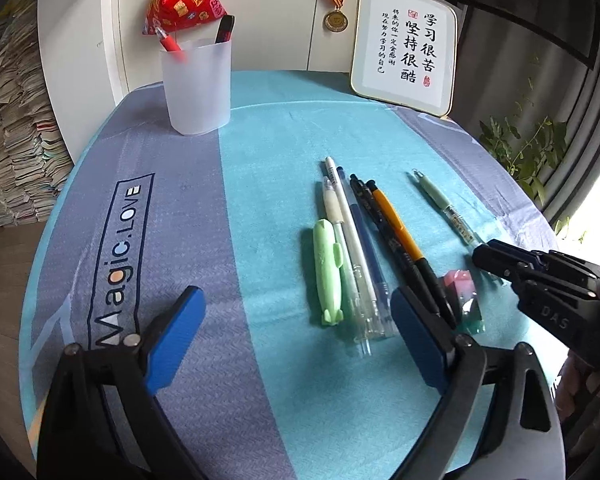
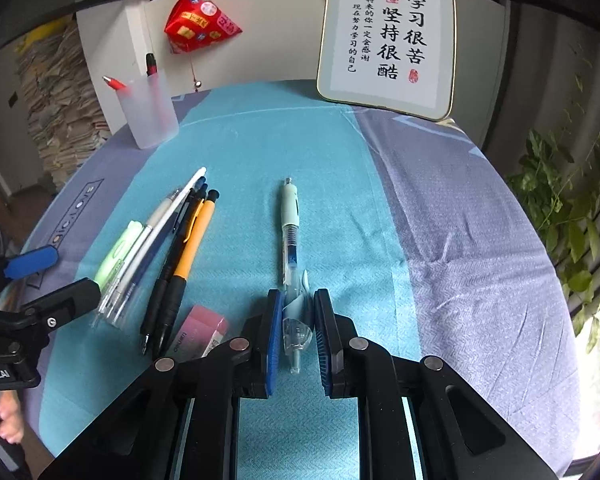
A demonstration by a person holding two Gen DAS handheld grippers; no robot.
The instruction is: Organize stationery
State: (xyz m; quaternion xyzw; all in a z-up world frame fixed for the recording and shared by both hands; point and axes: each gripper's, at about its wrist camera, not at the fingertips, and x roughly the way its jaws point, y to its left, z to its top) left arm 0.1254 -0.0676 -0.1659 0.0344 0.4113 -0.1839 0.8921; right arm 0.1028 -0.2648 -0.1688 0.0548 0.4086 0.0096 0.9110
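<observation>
A frosted pen cup (image 1: 196, 88) with a red pen and a dark pen in it stands at the table's far left; it also shows in the right wrist view (image 2: 148, 114). Several pens (image 1: 360, 248) lie side by side mid-table, with a pink eraser (image 1: 460, 280) beside them. A mint-green gel pen (image 2: 290, 232) lies apart on the right. My right gripper (image 2: 296, 304) straddles its near end, jaws narrowly apart, pads close to the barrel; contact is unclear. My left gripper (image 1: 296, 308) is wide open and empty, just left of the pen group (image 2: 160, 240).
A framed calligraphy plaque (image 1: 406, 46) leans at the table's back right. A red pouch (image 1: 184, 0) and a medal (image 1: 335, 20) hang on the wall behind. A leafy plant (image 2: 572, 208) stands off the right edge. Paper stacks (image 1: 12, 140) rise at the left.
</observation>
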